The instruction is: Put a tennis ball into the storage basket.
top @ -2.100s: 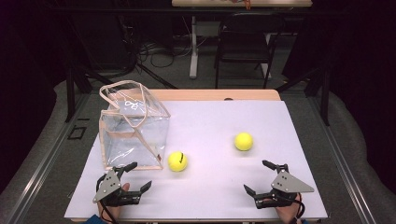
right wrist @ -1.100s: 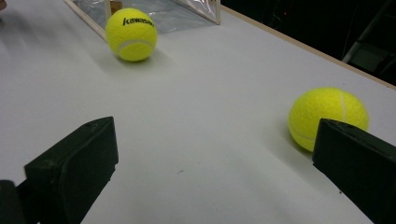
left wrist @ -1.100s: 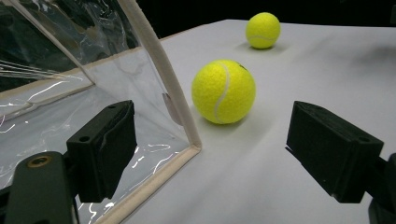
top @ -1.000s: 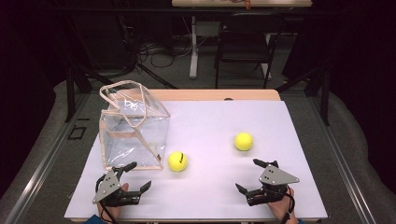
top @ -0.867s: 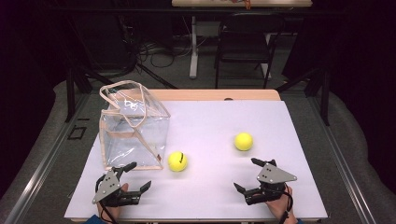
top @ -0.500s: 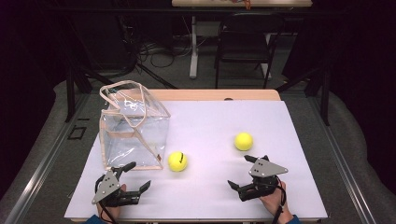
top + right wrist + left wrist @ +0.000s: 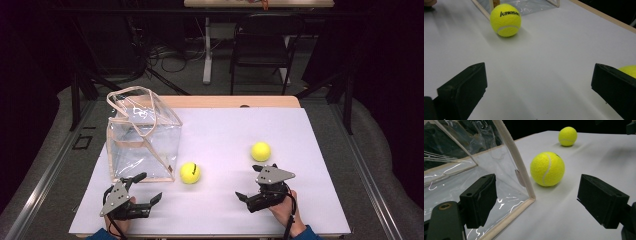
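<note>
Table (image 7: 310, 130) bright, surroundings dark; soft shadows; glare on clear bag (image 7: 454, 157); near jaws blurred.

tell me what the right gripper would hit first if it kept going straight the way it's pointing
Probably the tennis ball printed "kawasaki", which lies ahead of the open right gripper beside the clear bag. It sits left of the jaws' centre line, so the gripper might just pass it; depth is hard to judge.

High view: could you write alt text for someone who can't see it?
Two yellow tennis balls lie on a white table beside a clear plastic bag. At the near edge, two hand-held grippers are open, holding nothing.
</note>
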### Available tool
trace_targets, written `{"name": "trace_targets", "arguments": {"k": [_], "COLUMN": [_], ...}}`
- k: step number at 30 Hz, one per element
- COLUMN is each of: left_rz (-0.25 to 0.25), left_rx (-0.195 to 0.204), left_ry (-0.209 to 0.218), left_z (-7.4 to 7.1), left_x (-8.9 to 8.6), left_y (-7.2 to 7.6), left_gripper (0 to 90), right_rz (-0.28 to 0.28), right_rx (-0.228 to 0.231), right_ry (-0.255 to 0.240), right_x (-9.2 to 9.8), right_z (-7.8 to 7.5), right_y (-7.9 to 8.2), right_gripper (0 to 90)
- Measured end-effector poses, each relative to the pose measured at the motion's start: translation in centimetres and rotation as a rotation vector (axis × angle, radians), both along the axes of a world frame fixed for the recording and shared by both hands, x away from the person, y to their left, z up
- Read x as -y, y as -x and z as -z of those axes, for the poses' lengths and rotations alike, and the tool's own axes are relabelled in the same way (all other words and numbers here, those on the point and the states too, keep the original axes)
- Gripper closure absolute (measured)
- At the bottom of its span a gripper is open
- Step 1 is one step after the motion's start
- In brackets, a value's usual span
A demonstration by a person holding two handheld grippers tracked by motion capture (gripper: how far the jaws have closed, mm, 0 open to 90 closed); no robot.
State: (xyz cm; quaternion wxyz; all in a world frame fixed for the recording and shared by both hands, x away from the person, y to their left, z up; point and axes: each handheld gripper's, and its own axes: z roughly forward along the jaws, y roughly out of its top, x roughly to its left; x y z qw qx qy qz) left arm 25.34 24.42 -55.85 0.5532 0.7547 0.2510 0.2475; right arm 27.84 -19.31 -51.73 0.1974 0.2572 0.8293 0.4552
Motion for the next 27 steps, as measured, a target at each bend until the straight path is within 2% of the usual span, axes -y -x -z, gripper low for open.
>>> {"name": "trace_targets", "arguments": {"k": [15,27], "left_rz": [-0.003,0.000], "left_rx": [0.017,0.023], "left_ry": [0.004,0.004], "left_z": [-0.3,-0.4], "left_x": [0.1,0.0], "left_y": [0.4,0.5], "left_gripper": [15.7,15.8], "right_rz": [-0.016,-0.043], "right_rx": [-0.040,-0.074], "right_ry": [0.001,0.028], "right_x": [-1.8,-3.2], "right_z": [-0.3,-0.1], "right_y": [-1.1,-2.0], "right_gripper": [0.0,0.0]}}
